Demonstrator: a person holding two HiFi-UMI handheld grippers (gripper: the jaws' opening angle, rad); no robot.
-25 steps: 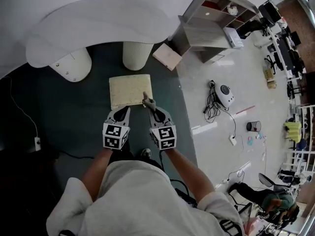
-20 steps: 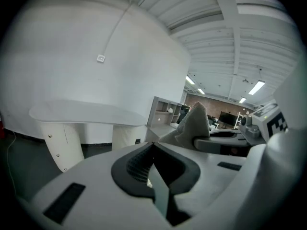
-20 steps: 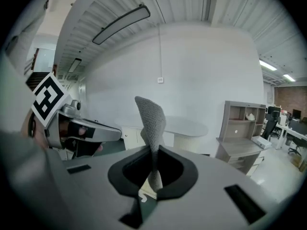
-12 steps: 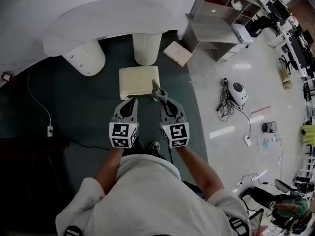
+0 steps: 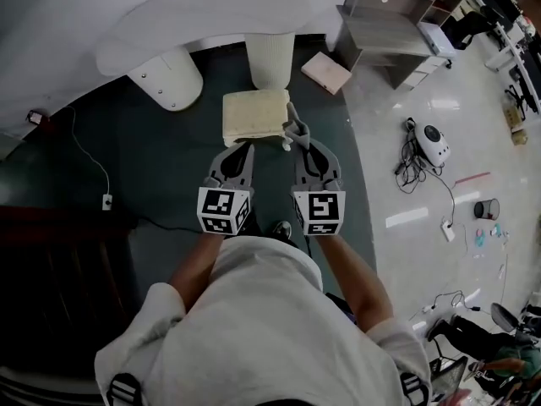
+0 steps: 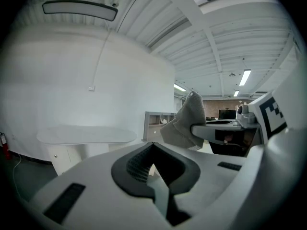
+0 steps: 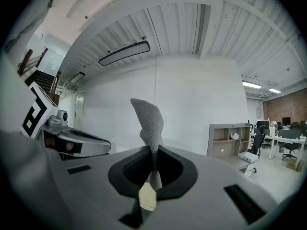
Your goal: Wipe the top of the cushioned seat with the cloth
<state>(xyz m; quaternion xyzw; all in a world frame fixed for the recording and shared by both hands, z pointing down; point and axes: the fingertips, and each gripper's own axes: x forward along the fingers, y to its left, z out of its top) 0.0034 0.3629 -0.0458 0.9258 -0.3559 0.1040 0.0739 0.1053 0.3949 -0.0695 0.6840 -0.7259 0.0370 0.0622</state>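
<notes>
Seen from above, the person's two bare forearms reach forward side by side, holding the grippers level and parallel above a dark green floor. The left gripper (image 5: 245, 150) has its jaws pressed together on nothing, while the right gripper (image 5: 298, 144) pinches a small grey knitted cloth (image 5: 293, 129) that sticks up past its tips. The cream square cushioned seat (image 5: 252, 113) sits just ahead, with the cloth by its near right corner.

Straight ahead on the floor (image 5: 161, 172): cushioned seat (image 5: 254, 115), just before a table pedestal (image 5: 270, 57). Nearer, side by side: left gripper (image 5: 244, 149) short of the seat's near edge, right gripper (image 5: 301, 146) beside its right near corner, cloth (image 5: 294, 129) pinched between the jaws. Right of the pedestal, flat box (image 5: 326, 72); beyond, shelf unit (image 5: 393, 19).
</notes>
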